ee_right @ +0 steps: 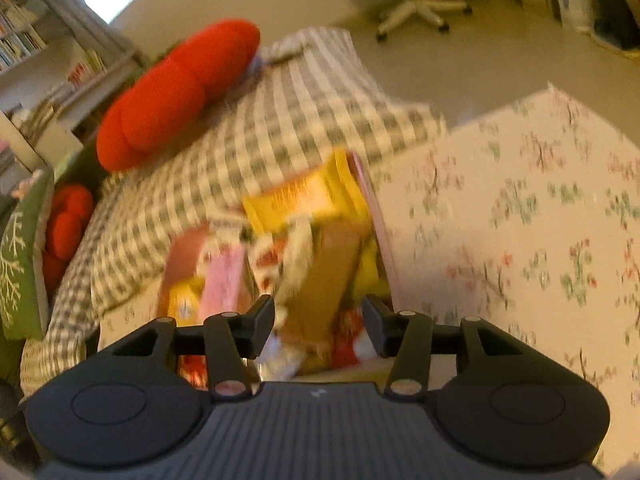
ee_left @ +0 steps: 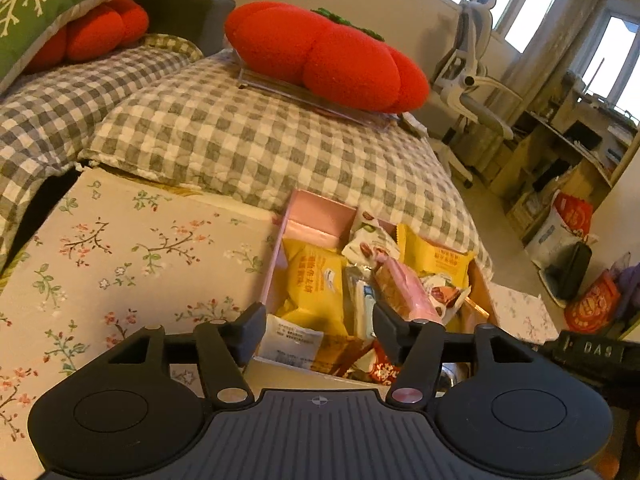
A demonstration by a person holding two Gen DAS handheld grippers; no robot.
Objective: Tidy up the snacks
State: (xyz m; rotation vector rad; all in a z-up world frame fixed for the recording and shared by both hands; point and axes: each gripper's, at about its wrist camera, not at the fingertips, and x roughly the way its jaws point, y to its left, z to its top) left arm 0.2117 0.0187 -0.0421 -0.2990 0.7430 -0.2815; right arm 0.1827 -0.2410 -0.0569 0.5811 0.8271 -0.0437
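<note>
A pink box (ee_left: 316, 216) full of snack packets stands on the floral-cloth table (ee_left: 132, 264). In it lie two yellow packets (ee_left: 316, 280), a pink packet (ee_left: 404, 292) and a white labelled packet (ee_left: 292, 342). My left gripper (ee_left: 318, 322) hovers over the box's near end, open, with nothing pressed between its fingers. The right wrist view is blurred. It shows the same box (ee_right: 378, 224) with a yellow packet (ee_right: 304, 196), a pink packet (ee_right: 222, 284) and a brown packet (ee_right: 320, 280). My right gripper (ee_right: 319, 316) is open just above the brown packet, with gaps on both sides.
Behind the box runs a grey checked cover (ee_left: 256, 140) with a big red cushion (ee_left: 328, 56) on it; a second red cushion (ee_left: 104, 28) and a green pillow (ee_left: 48, 4) sit far left. An office chair (ee_left: 468, 80) and bags (ee_left: 568, 232) stand on the floor at right.
</note>
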